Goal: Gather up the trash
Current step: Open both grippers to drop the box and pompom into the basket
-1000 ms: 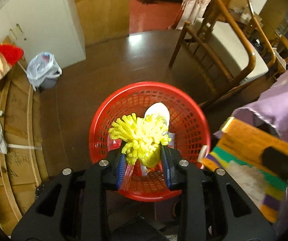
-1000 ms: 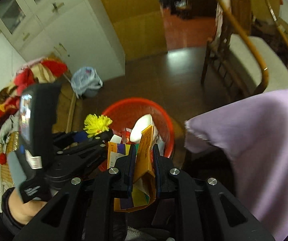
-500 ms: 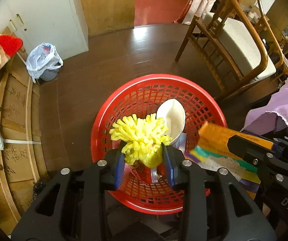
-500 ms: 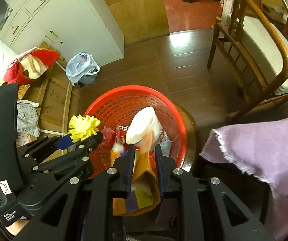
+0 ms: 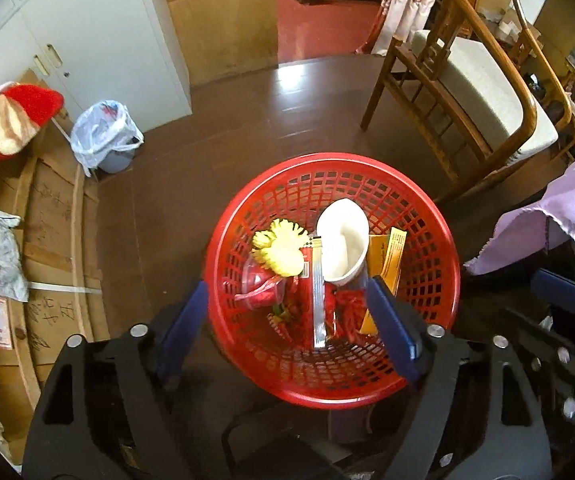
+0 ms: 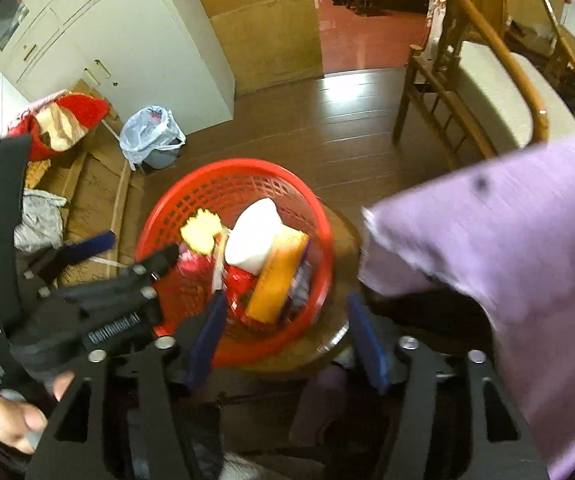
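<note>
**Q:** Left wrist view — what are you looking at, starting from the biggest thing?

**A:** You are looking down on the red basket (image 5: 439, 240), standing on the dark wood floor (image 5: 215, 128). Your left gripper (image 5: 287, 316) is hanging right above it, jaws opening wide with nothing pressed between the blue pads; you are probably holding it there so whatever leaves the jaws falls inside the rim. The trash is lying in the basket: a white paper cup (image 5: 343, 240) on its side, an orange packet (image 5: 385, 256) leaning against the far-right wall, a yellow frilly piece (image 5: 281, 248), then red wrappers (image 5: 259, 292) and a clear strip (image 5: 318, 300).

**Q:** And your other hand?

**A:** In the right wrist view your right gripper (image 6: 283, 328) is also opening, empty, pointing steeply down at the same basket, with the orange packet lying below it among the rest. The picture is smearing, so finer detail is unclear.

**Q:** What is crowding you?

**A:** A purple cloth (image 6: 487, 248) is hanging just right of the basket, close to the right jaw. A wooden chair (image 5: 467, 92) is standing beyond. Well apart on the left, a small bin with a plastic liner (image 5: 107, 136) is sitting by the white cabinet (image 5: 87, 32), with cardboard (image 5: 51, 240) and a red blanket (image 5: 11, 120) beside it. The two grippers are working close together over one rim, so they could be bumping each other.
</note>
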`<action>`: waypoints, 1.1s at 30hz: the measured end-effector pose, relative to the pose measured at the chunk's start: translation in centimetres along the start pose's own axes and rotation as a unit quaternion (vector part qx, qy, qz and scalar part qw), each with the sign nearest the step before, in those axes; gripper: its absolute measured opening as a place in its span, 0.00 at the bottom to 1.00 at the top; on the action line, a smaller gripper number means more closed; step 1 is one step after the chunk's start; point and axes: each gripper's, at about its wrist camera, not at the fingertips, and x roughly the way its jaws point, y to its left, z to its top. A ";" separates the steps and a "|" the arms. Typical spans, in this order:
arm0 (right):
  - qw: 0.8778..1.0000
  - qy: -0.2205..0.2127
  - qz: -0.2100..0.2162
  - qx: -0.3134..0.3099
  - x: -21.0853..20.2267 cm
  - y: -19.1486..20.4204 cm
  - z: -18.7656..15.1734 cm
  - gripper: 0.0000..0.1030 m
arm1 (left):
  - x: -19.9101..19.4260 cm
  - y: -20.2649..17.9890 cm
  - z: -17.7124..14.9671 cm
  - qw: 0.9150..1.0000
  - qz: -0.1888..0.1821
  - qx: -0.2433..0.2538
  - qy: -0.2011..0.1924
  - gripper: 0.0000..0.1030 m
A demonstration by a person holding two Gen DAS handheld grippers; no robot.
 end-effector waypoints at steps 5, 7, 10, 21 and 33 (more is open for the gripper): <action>1.000 0.007 0.008 0.000 -1.0 -0.4 -2.5 0.81 | -1.2 -0.2 -1.3 1.000 0.000 0.007 0.007 0.80; 1.000 0.006 0.007 -0.002 -1.3 -0.3 -3.1 0.84 | -1.4 -0.4 -1.9 1.000 0.002 0.008 0.011 0.80; 1.000 0.004 0.002 -0.004 -1.7 -0.1 -4.0 0.85 | -1.8 -0.3 -2.5 1.000 0.005 0.002 0.018 0.80; 1.000 -0.017 -0.012 0.003 -3.5 -0.9 -5.7 0.85 | -5.2 -2.0 -3.3 1.000 0.021 -0.004 -0.011 0.85; 0.999 -0.036 -0.008 0.012 -5.4 -1.4 -7.2 0.89 | -8.1 -3.3 -3.8 0.999 0.032 0.000 -0.043 0.86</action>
